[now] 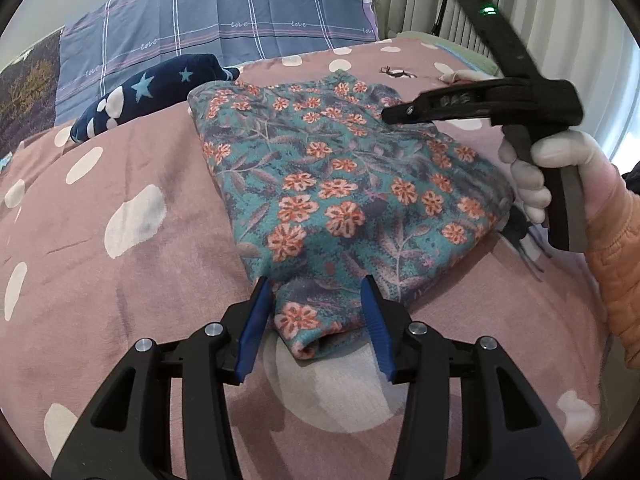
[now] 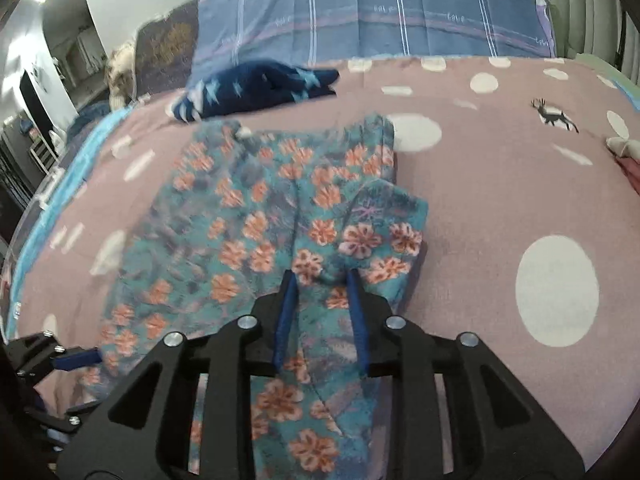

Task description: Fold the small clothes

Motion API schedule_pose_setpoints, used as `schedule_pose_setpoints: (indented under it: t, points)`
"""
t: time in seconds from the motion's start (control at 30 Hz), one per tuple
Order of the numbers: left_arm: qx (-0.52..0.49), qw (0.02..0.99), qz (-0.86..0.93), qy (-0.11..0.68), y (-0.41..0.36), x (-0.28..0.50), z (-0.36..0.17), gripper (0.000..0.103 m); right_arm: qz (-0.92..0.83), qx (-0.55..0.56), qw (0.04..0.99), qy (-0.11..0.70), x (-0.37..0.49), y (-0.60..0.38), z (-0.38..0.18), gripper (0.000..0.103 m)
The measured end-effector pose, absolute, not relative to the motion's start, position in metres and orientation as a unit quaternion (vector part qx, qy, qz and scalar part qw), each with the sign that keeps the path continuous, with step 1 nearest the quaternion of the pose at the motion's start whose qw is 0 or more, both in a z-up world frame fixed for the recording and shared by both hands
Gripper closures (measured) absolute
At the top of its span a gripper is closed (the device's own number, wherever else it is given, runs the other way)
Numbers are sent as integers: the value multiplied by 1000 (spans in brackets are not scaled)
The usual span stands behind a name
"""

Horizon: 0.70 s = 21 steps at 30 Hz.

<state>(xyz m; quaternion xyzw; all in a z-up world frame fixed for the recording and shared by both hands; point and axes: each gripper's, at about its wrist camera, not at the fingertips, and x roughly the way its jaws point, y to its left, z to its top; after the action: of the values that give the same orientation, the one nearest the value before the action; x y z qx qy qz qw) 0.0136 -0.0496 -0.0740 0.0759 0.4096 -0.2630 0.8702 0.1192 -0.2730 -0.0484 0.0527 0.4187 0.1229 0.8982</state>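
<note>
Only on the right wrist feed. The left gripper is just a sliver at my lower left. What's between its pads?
Observer: A corner of the floral cloth lies between the pads of the left gripper. The jaws are apart, with no visible pinch.
Operator: How does my right gripper look from the side?
Observer: The left wrist view shows the right gripper over the far right part of the cloth. I can't tell from there whether it touches.
Operator: Is the unit powered?
Observer: A green light glows on the black bar above it, and a gloved hand holds the handle.
</note>
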Motion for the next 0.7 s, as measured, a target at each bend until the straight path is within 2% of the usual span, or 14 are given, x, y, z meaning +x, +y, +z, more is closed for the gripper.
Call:
schedule_pose_setpoints:
  t: [0.07, 0.1, 0.13, 0.23, 0.4, 0.5, 0.7]
  points:
    - [50, 872, -273, 404, -42, 16, -64, 55, 130, 58, 906, 399, 112, -279, -34, 61]
    - [35, 875, -277, 396, -37, 19, -56, 52, 127, 57, 909, 392, 109, -283, -28, 54]
    - [27, 878, -276, 390, -32, 25, -50, 45, 124, 56, 911, 388, 107, -288, -26, 52]
    - [22, 886, -260, 382, -24, 49, -43, 44, 104, 72, 910, 394, 112, -312, -27, 47]
    - [11, 870, -258, 421, -20, 104, -65, 43, 143, 162, 870, 444, 119, -336, -60, 45]
    - [-23, 849, -278, 449, -23, 129, -81, 43, 182, 185, 855, 450, 122, -336, -74, 38]
    - [-66, 830, -299, 467, -42, 179, -94, 42, 220, 197, 843, 450, 152, -331, -76, 38]
